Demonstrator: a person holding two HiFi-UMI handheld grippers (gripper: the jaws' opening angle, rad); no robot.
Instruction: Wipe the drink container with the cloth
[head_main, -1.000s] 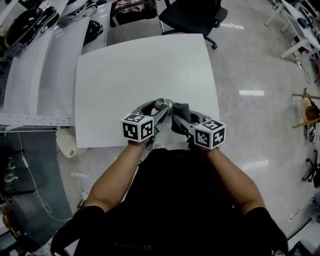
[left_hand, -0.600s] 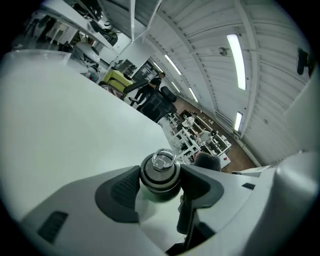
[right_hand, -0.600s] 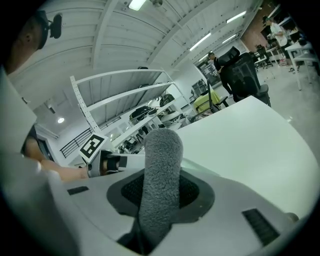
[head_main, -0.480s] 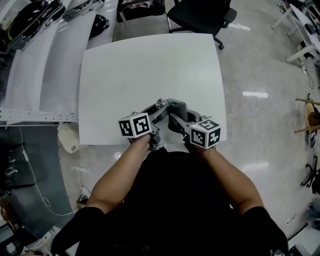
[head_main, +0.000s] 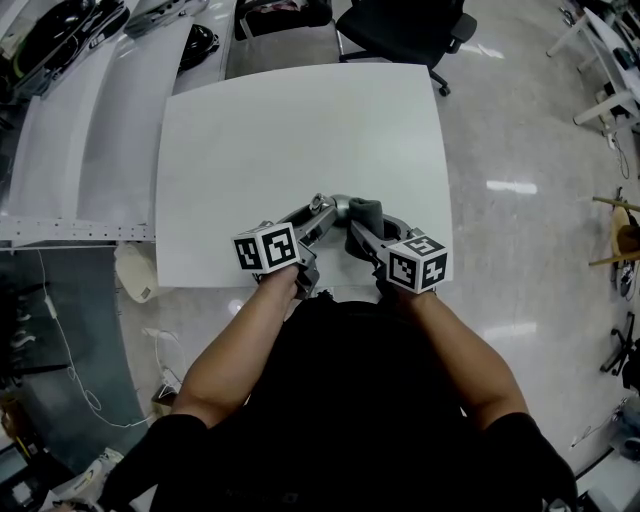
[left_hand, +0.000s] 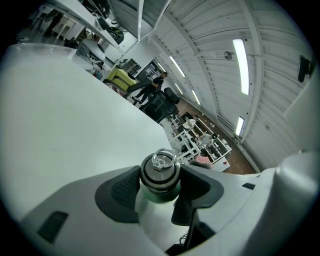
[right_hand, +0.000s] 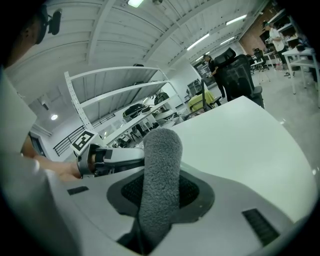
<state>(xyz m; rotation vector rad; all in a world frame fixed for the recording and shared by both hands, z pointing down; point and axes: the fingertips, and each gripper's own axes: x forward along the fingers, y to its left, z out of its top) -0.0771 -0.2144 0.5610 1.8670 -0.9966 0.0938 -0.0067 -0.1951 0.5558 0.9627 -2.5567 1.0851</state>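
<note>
Fuzzy cloth (right_hand: 160, 185), glossy metal drink container (left_hand: 159, 172)

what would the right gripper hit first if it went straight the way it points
Probably the bottle in the left gripper: the cloth in the right gripper sits beside it. Depth is unclear; it might pass over the table.

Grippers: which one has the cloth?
The right gripper: its jaws are shut on the grey, fleecy cloth. The left gripper instead clamps the drink container, a bottle with a ring-topped metal cap.
</note>
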